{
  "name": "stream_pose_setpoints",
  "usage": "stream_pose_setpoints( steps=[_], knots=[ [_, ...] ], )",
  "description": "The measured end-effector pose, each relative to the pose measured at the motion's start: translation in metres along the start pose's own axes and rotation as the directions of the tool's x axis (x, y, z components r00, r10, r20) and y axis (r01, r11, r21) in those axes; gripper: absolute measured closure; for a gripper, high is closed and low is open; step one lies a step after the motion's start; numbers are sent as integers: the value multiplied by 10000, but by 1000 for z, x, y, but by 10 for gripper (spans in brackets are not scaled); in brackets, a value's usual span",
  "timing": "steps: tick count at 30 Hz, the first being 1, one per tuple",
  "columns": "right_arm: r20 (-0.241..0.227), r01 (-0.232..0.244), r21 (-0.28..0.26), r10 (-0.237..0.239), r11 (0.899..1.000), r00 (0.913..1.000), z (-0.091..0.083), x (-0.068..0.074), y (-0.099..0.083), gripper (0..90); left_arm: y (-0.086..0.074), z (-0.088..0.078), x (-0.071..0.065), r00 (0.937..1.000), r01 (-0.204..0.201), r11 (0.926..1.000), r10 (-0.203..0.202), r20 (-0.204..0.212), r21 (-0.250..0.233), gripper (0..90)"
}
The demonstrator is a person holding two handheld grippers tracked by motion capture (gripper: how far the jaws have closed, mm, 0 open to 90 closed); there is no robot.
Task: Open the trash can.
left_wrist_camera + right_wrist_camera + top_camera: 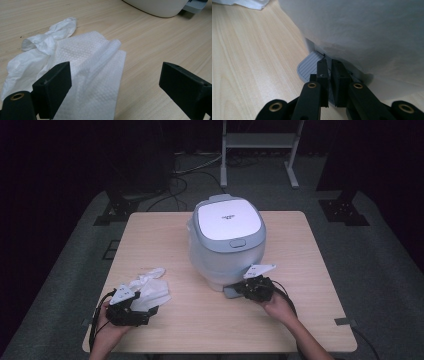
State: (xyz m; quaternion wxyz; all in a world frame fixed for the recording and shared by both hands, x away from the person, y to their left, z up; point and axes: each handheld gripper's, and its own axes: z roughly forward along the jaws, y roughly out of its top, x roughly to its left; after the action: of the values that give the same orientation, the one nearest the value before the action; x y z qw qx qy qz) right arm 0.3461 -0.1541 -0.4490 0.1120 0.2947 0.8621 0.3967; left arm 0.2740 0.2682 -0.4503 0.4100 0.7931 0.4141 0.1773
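Looking at the rice cooker (227, 237) mid-tabletop (310, 285), the grey ribbed tab (308, 66) at its base pokes out front. Right gripper (330, 75) has its jaws clenched nearly together w/ tips on that tab; can't tell if they actually pinch anything. Risk imo: thin tab, so a pull could slip off or drag the whole cooker fwd. Left gripper (115, 82) sits released, jaws wide, over the paper towel (92, 75) beside a crumpled plastic bag (47, 42); towel's floppy, might bunch if grabbed.

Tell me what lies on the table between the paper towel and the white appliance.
Nothing: bare wood separates the paper towel from the white appliance, as the high view shows; the left gripper view shows the same bare tabletop.
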Motion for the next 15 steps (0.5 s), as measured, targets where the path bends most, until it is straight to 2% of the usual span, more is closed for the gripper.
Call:
stream_pose_setpoints(
  steps=[5, 7, 13, 15],
  knots=[
    [41, -82, -129, 82, 9999, 10000, 4, -1, 0, 803, 0, 0, 0, 10000, 6, 10000, -6, -39, 20, 101],
    [372, 194, -100, -190, 9998, 9991, 4, 2, 0, 806, 0, 0, 0, 10000, -22, 10000, 23, -24, 40, 101],
    [588, 127, -171, -117, 9998, 9982, 5, 4, -2, 778, 0, 2, -3, 9998, -206, 9996, 206, -38, 207, 101],
    [705, 246, -238, -229, 9994, 9972, 5, 5, -5, 787, -1, 2, -2, 9998, -209, 9995, 210, -7, 224, 101]
  ],
)
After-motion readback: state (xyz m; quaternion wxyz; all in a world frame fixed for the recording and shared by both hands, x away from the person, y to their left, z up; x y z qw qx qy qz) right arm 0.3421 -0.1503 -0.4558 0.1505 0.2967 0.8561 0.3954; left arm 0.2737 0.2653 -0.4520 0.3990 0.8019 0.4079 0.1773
